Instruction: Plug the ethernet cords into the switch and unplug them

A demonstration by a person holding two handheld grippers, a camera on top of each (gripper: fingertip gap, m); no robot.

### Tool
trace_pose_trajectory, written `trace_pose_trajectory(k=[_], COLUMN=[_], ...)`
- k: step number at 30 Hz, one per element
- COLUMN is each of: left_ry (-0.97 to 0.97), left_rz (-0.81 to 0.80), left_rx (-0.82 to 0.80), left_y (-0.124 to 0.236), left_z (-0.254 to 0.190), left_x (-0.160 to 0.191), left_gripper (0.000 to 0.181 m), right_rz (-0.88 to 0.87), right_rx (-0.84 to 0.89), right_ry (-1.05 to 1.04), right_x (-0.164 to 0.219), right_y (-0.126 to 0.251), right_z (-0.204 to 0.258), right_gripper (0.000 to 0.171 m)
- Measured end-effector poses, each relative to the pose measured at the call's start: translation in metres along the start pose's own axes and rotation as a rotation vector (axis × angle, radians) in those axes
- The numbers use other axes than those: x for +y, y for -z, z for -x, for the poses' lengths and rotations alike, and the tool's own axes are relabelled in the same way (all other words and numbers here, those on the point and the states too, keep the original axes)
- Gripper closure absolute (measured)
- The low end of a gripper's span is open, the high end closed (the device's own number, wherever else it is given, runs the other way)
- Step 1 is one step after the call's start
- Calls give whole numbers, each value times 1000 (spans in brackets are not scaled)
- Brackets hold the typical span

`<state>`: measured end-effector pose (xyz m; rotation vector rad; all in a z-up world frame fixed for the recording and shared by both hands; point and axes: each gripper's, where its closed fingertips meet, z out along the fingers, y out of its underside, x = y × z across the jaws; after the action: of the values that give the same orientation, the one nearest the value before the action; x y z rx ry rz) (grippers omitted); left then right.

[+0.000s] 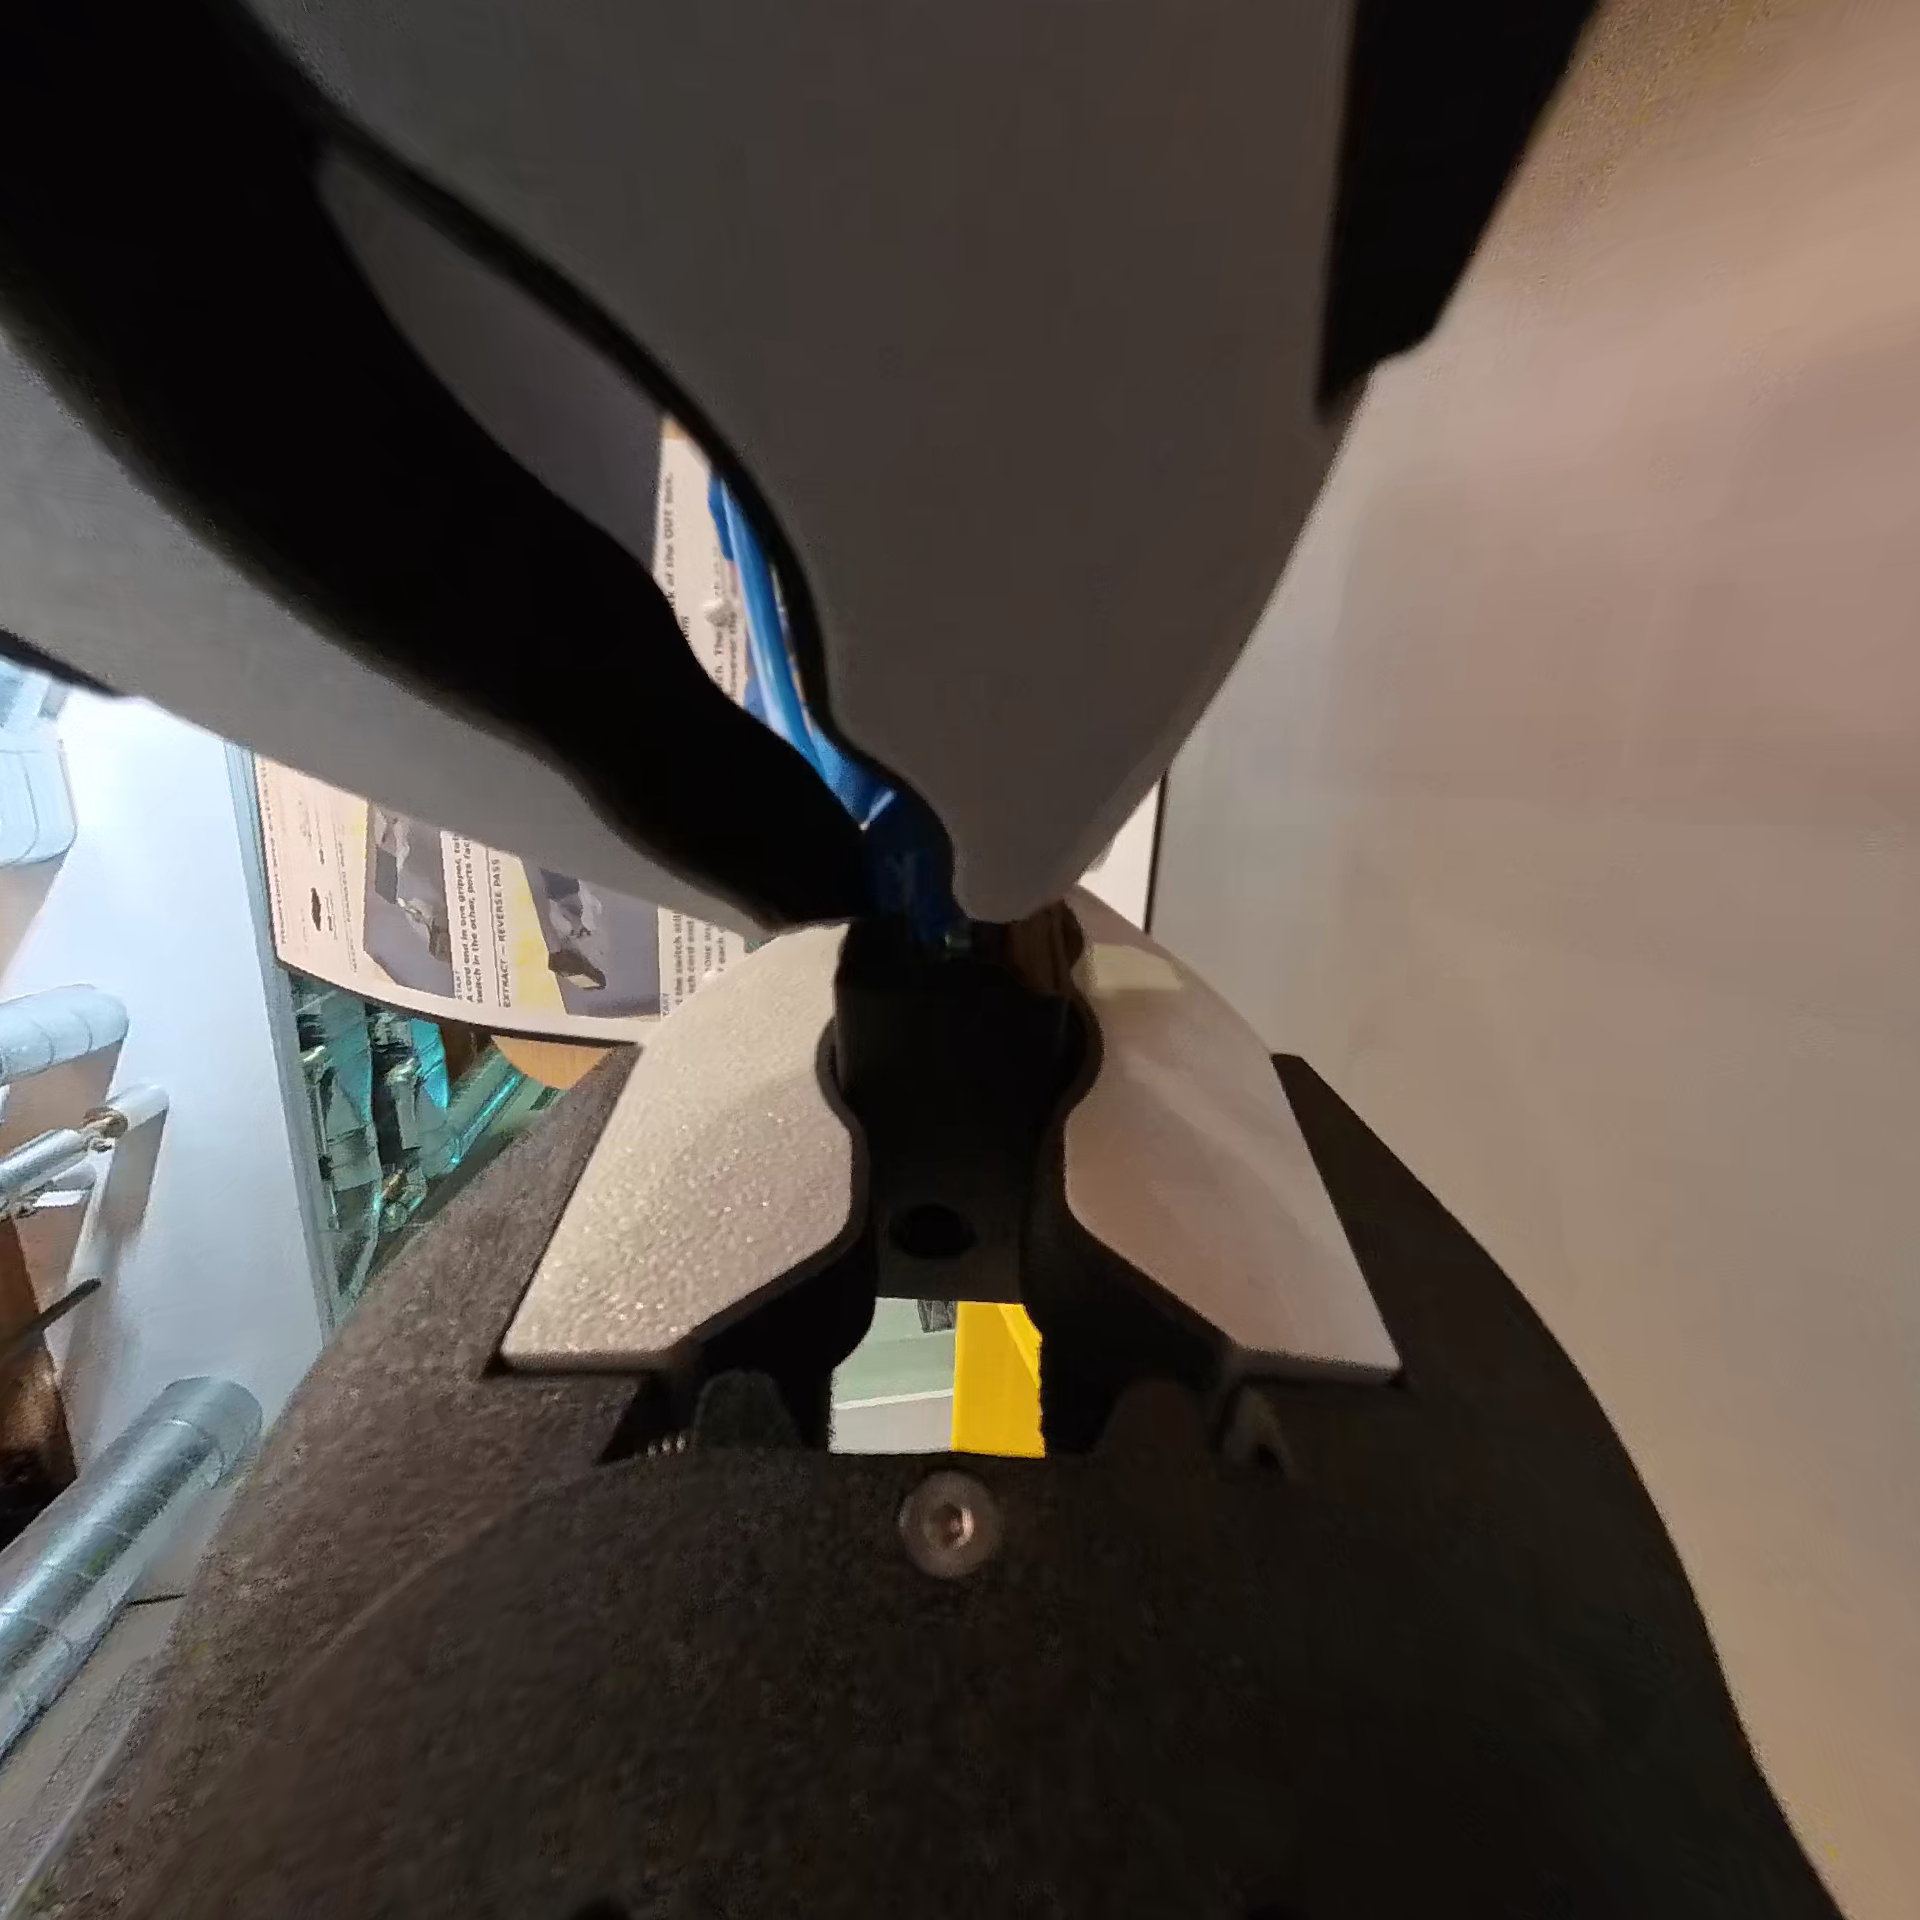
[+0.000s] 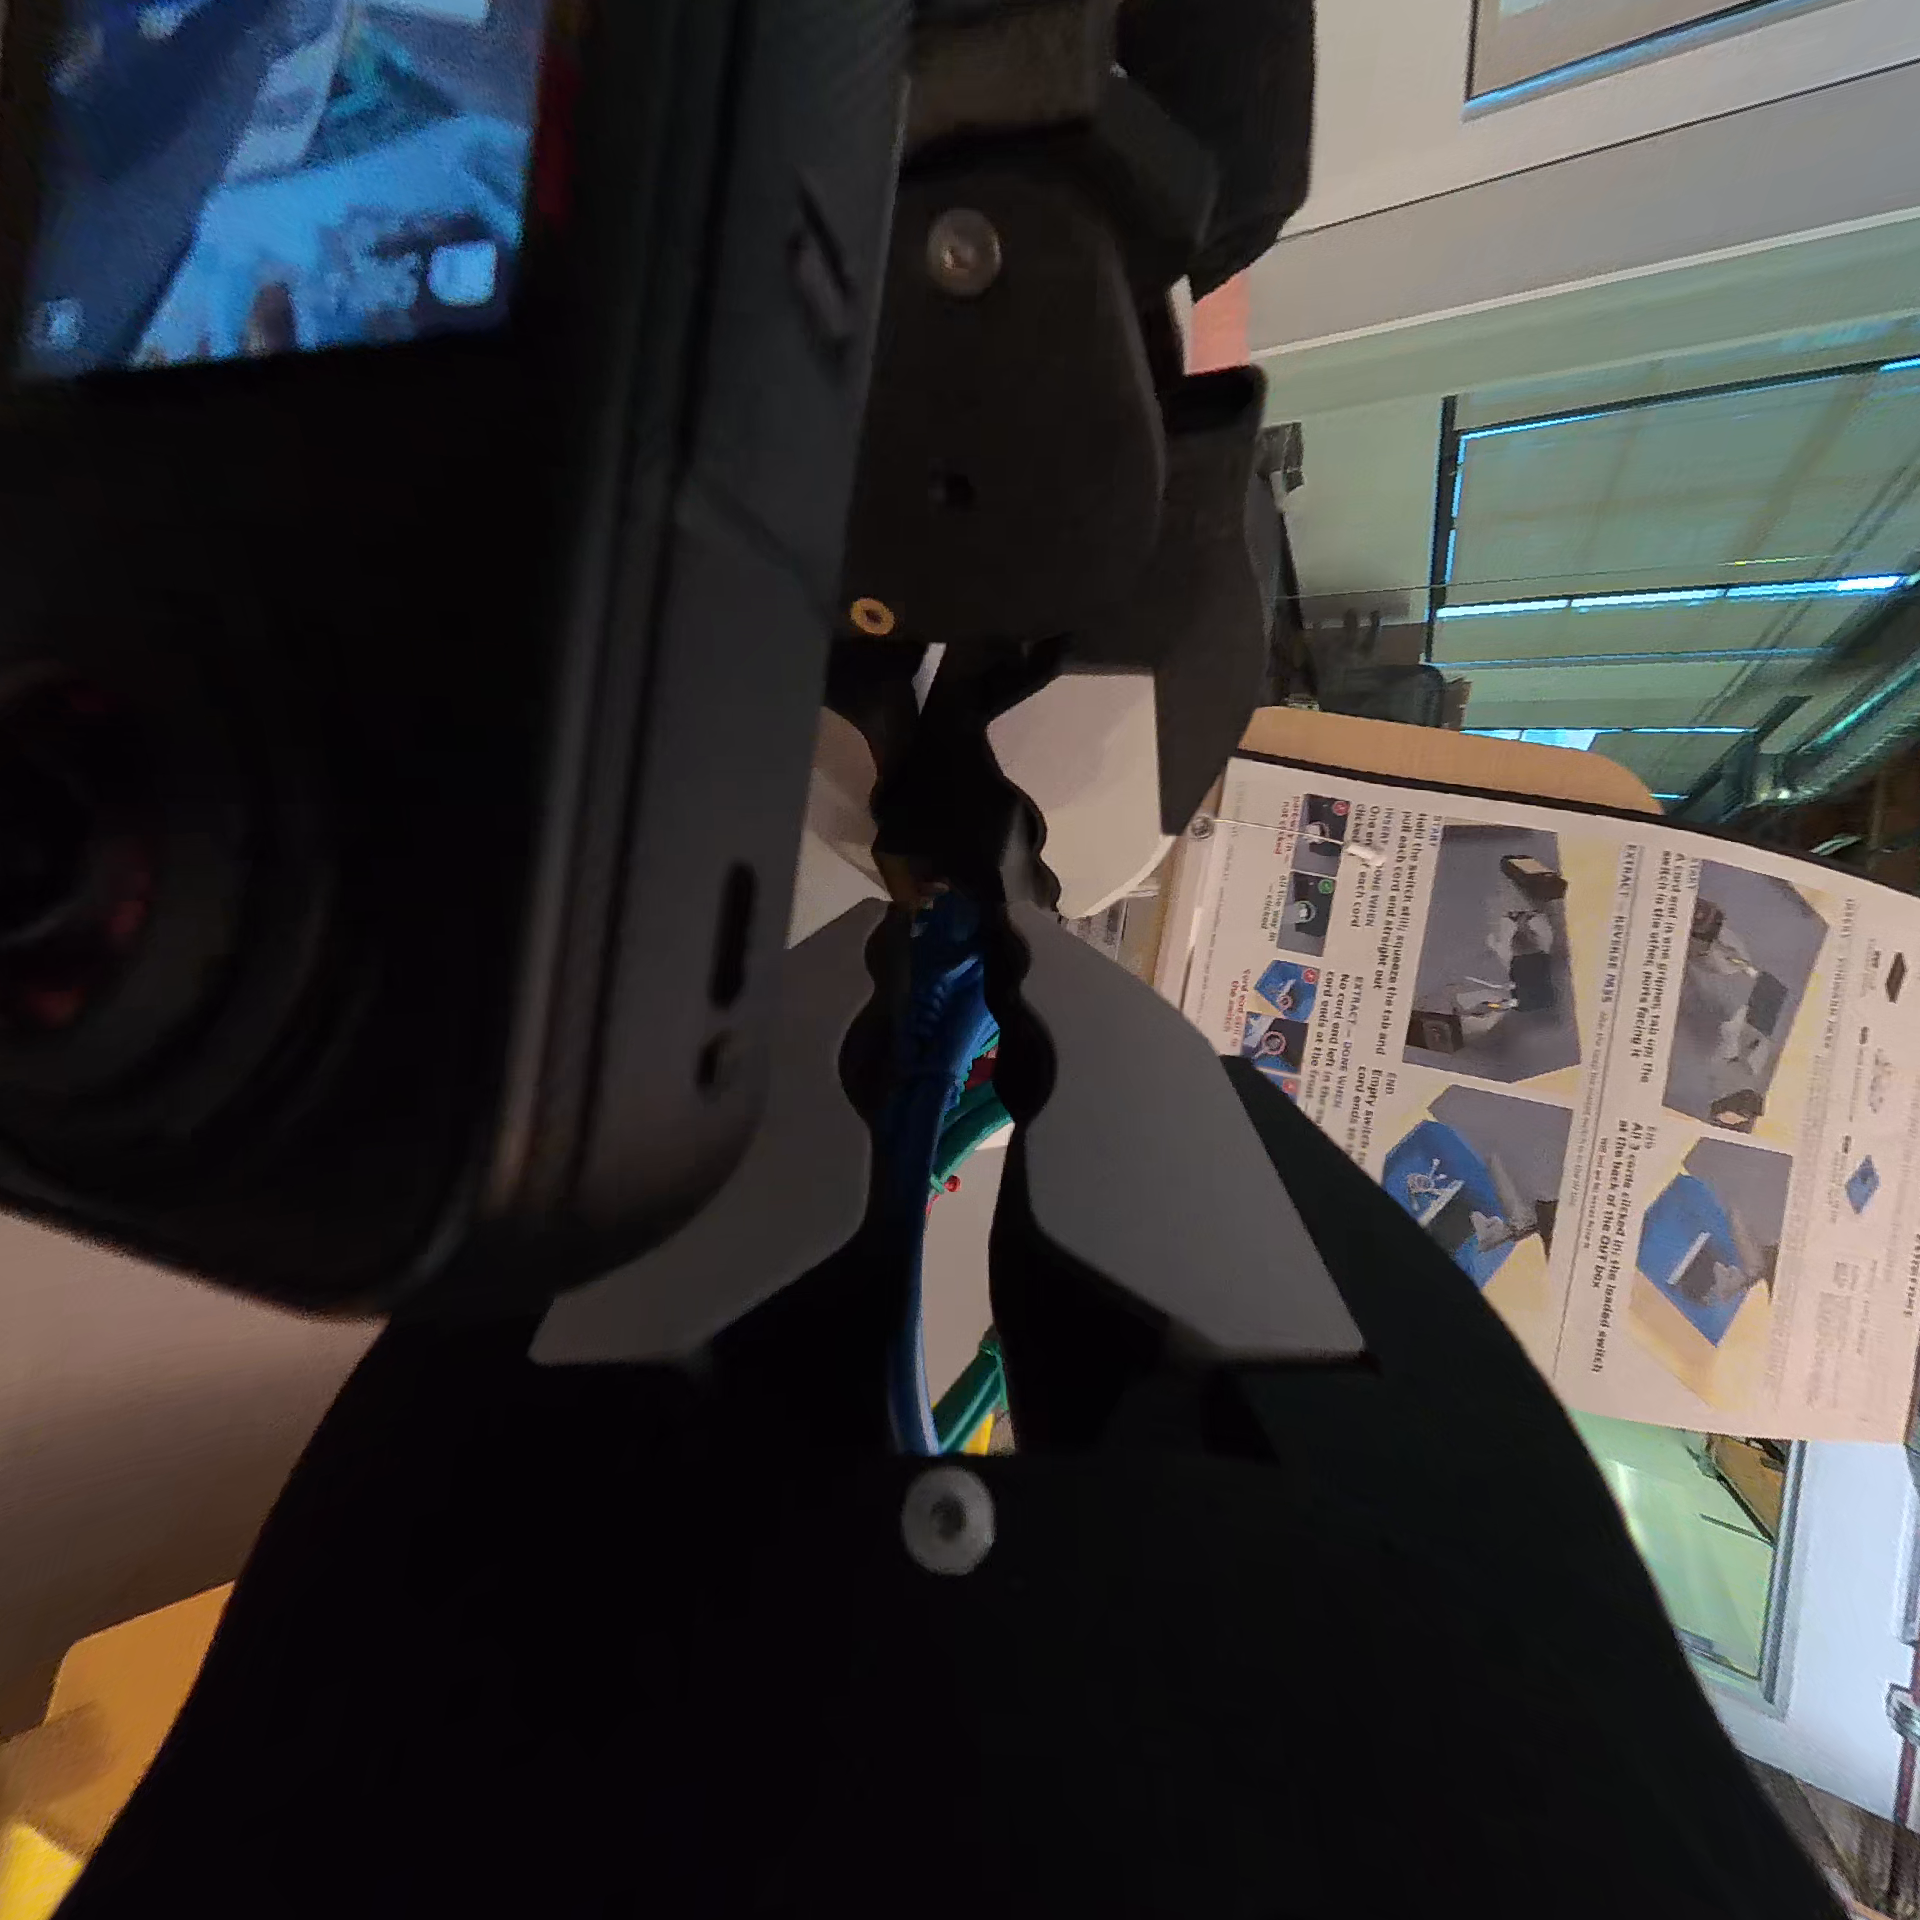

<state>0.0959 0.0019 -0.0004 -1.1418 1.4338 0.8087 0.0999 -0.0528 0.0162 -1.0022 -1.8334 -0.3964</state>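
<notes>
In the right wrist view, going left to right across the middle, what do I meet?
The other gripper's camera body → the blue ethernet cord pinched between the right gripper fingers → the printed instruction sheet → the windows at the far right.

Your left gripper (image 1: 961, 935) has its fingers (image 1: 727, 1164) drawn together at the tips, a narrow dark gap between them. Your right gripper (image 2: 951, 914) meets it head-on, tip to tip, its own fingers (image 2: 1143, 1174) pinched on a blue cord. In the right wrist view your left gripper fills the far side, its camera body at the upper left.
</notes>
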Motion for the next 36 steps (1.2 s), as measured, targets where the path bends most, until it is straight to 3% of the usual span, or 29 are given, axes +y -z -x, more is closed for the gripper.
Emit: trace_pose_trajectory(k=[7, 16, 19, 20, 36], left_ry=[-23, -81, -29, -18, 5], left_rz=[-4, 4, 10, 9, -40], left_rx=[22, -123, -78, -69, -37], left_y=[-3, -8, -11, -11, -11], left_z=[-7, 3, -1, -2, -7], left_x=[-1, 1, 5, 6, 2], left_gripper=[149, 141, 147, 149, 150], right_rz=[37, 64, 70, 69, 48], right_rx=[-28, 30, 31, 25, -12], right_ry=[31, 11, 3, -4, -33], right_x=[4, 4, 4, 4, 5], right_y=[-2, -8, -13, -14, -12], right_z=[7, -2, -1, 0, 4], right_gripper=[153, 154, 161, 154, 153])
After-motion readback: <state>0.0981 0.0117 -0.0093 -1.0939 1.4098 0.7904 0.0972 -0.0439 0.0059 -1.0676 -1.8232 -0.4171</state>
